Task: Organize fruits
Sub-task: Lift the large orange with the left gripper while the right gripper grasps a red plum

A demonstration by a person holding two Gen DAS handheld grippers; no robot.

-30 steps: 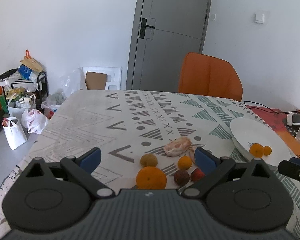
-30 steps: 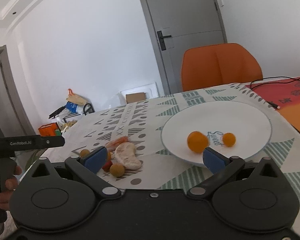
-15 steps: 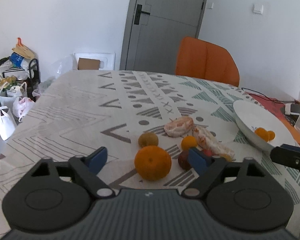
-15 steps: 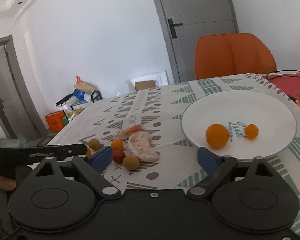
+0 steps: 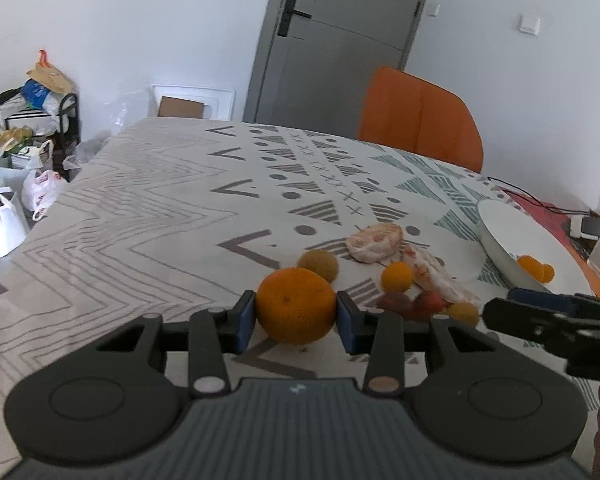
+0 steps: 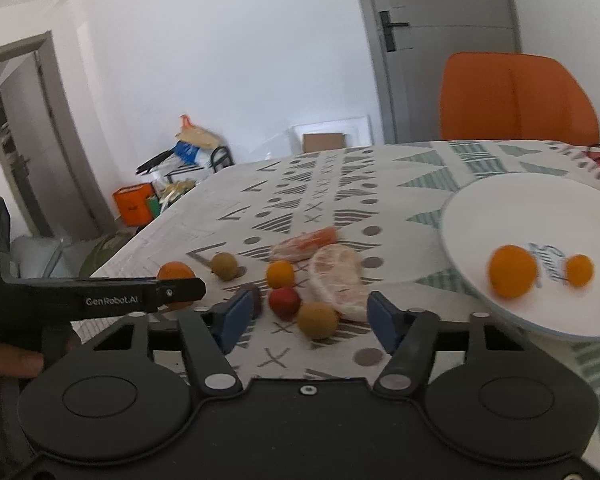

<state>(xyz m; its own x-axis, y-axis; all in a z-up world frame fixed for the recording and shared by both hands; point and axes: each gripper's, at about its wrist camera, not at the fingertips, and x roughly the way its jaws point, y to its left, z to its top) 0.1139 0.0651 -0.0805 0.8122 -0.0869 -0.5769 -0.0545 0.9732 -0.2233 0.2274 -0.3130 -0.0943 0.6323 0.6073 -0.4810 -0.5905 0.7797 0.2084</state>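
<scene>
My left gripper (image 5: 296,314) is shut on a large orange (image 5: 296,305) low over the patterned tablecloth; the orange also shows in the right wrist view (image 6: 175,271) behind the left gripper's arm. Beyond it lie a brown kiwi (image 5: 318,265), a small orange (image 5: 397,276), a peeled citrus piece (image 5: 374,242) and red fruits (image 5: 430,302). My right gripper (image 6: 306,316) is open over a brown fruit (image 6: 317,320), a red fruit (image 6: 284,300) and a peeled segment (image 6: 338,280). The white plate (image 6: 484,216) at the right holds two oranges (image 6: 512,271).
An orange chair (image 5: 418,118) stands behind the table's far edge. A red mat with cables (image 5: 540,210) lies beyond the plate. Bags and a rack (image 5: 20,136) crowd the floor at the left. A grey door (image 5: 340,40) is at the back.
My left gripper has moved forward and closed on the large orange. My right gripper has swung left from the plate toward the loose fruits and narrowed its opening.
</scene>
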